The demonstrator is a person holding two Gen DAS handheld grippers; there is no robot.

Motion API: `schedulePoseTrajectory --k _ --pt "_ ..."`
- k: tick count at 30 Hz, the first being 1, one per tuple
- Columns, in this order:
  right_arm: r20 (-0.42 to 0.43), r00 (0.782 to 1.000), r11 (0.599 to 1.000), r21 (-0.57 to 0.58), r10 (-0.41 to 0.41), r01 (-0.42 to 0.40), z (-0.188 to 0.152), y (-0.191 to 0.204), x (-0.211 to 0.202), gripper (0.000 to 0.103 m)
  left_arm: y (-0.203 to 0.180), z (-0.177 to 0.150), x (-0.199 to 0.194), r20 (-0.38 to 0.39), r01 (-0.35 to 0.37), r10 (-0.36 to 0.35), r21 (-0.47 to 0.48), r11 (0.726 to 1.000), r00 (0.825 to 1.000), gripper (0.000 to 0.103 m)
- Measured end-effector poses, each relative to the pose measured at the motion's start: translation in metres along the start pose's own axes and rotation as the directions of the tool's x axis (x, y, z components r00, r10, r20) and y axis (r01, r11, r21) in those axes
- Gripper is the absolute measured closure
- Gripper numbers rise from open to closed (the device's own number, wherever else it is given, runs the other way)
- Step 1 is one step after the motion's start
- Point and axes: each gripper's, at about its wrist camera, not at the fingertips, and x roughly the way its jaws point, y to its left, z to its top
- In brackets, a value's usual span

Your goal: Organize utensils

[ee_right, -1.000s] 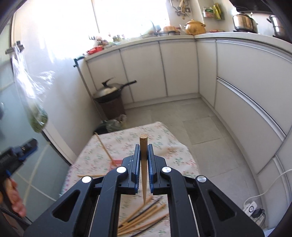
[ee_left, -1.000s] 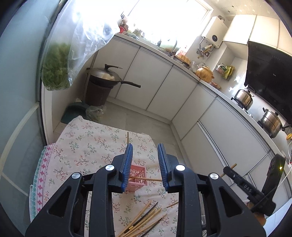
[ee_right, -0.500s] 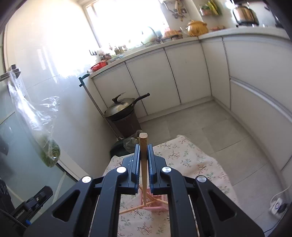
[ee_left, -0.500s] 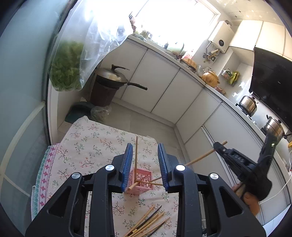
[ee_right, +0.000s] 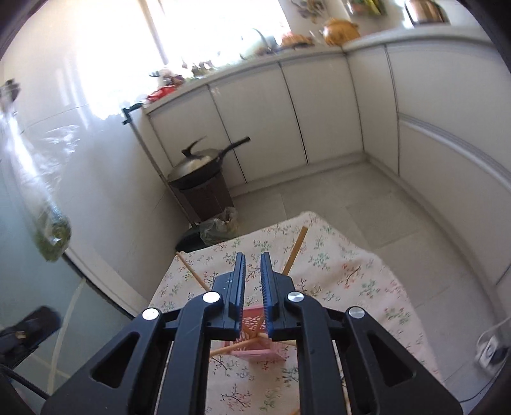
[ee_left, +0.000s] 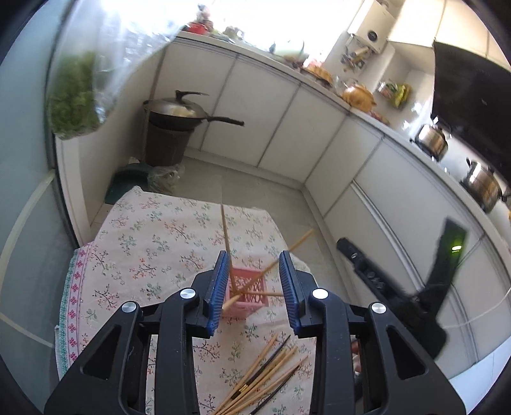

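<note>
Three chopsticks (ee_left: 227, 242), it seems, are sitting in the basket (ee_left: 246, 298) — a pile (ee_left: 262, 376) is waiting; both grippers — left (ee_left: 254, 287), right (ee_right: 253, 287) — are hanging spread, empty.

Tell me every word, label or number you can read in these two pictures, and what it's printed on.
None can be read.
The white water heater on the wall has a round mark, too small to read.
The packets on the counter are too blurred.
The right gripper shows small marks, blurred.
</note>
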Motion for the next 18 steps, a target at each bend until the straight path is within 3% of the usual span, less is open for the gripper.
schedulePoseTrajectory --k 6,8,11,15,18 --pt "0.063 0.997 0.997 -0.074 -0.033 0.038 -0.015 -0.010 -0.071 0.085 -0.017 -0.013 0.001 -0.028 0.004 -0.002 0.067 0.998 1.000 0.070" --pt "0.061 0.997 0.997 -0.067 -0.044 0.048 -0.021 -0.019 -0.091 0.079 -0.020 -0.017 0.003 -0.053 0.013 -0.009 0.075 0.997 0.999 0.067" --pt "0.022 0.997 0.997 -0.027 -0.073 0.074 -0.032 -0.039 -0.116 0.060 -0.029 -0.028 0.018 -0.141 0.034 -0.020 0.096 0.995 0.990 0.061" --pt "-0.048 0.990 0.991 0.030 -0.131 0.132 -0.054 -0.069 -0.135 0.038 -0.044 -0.054 0.053 -0.289 0.041 0.006 0.157 0.987 0.957 0.059" --pt "-0.074 0.983 0.983 0.057 -0.170 0.175 -0.072 -0.092 -0.141 0.021 -0.054 -0.078 0.087 -0.411 0.048 0.035 0.191 0.980 0.911 0.058"
